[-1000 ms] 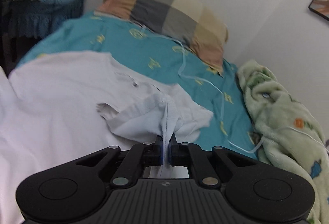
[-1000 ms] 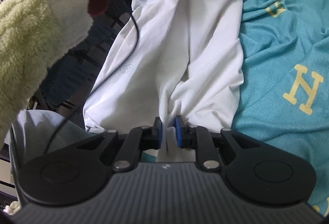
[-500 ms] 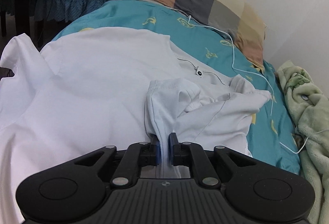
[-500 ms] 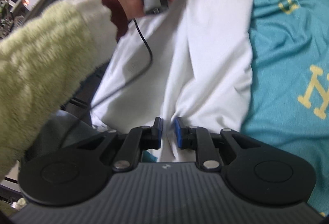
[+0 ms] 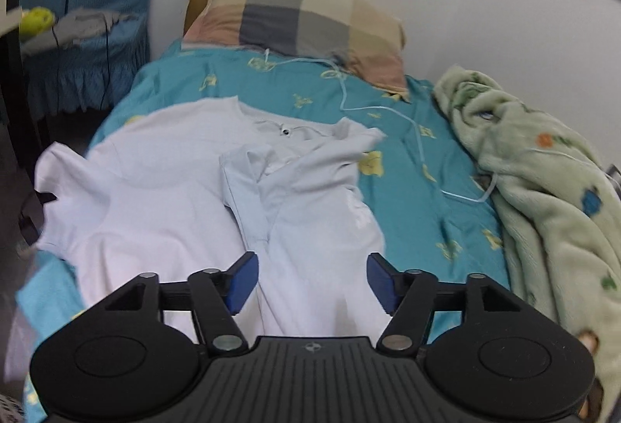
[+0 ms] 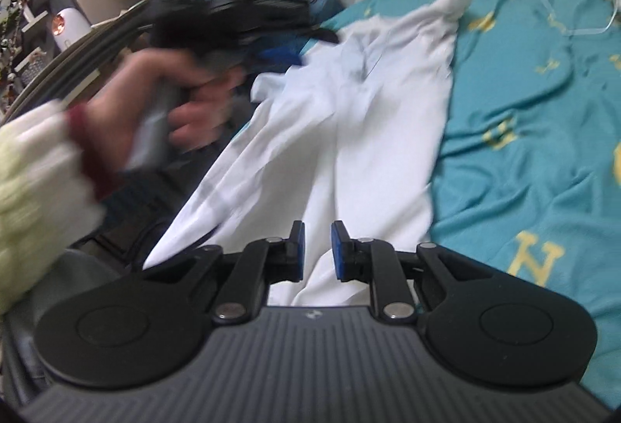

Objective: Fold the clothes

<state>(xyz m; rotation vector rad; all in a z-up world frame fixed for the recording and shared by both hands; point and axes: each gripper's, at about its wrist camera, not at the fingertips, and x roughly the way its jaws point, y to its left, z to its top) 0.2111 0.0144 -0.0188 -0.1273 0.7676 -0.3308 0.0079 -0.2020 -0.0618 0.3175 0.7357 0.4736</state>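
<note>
The bed (image 5: 407,167), with its teal cover, fills most of both views, and the white shirt (image 5: 155,198) lies spread on it ahead of the fingers, one side panel already turned inward over the body. To the right of the left gripper's fingers there is a green blanket (image 5: 543,190), bunched along the wall side, and far ahead of them rests a checked pillow (image 5: 302,15). A thin white cable (image 5: 388,108) runs over the cover ahead and to the right of the fingers. The left gripper (image 5: 312,281) has its fingers spread wide, with the folded panel lying between and just ahead of them, not pinched. The right gripper (image 6: 316,252) has its fingers a little apart above the lower edge of the shirt, and I judge it grips nothing. The person's left hand (image 6: 182,104) appears blurred, left of the right fingers. One risk, I think, is that the turned panel slides back or wrinkles, because nothing holds it. Another is that the left edge of the shirt hangs near the edge of the bed and could slip off. Free room stays mostly to the right.
</note>
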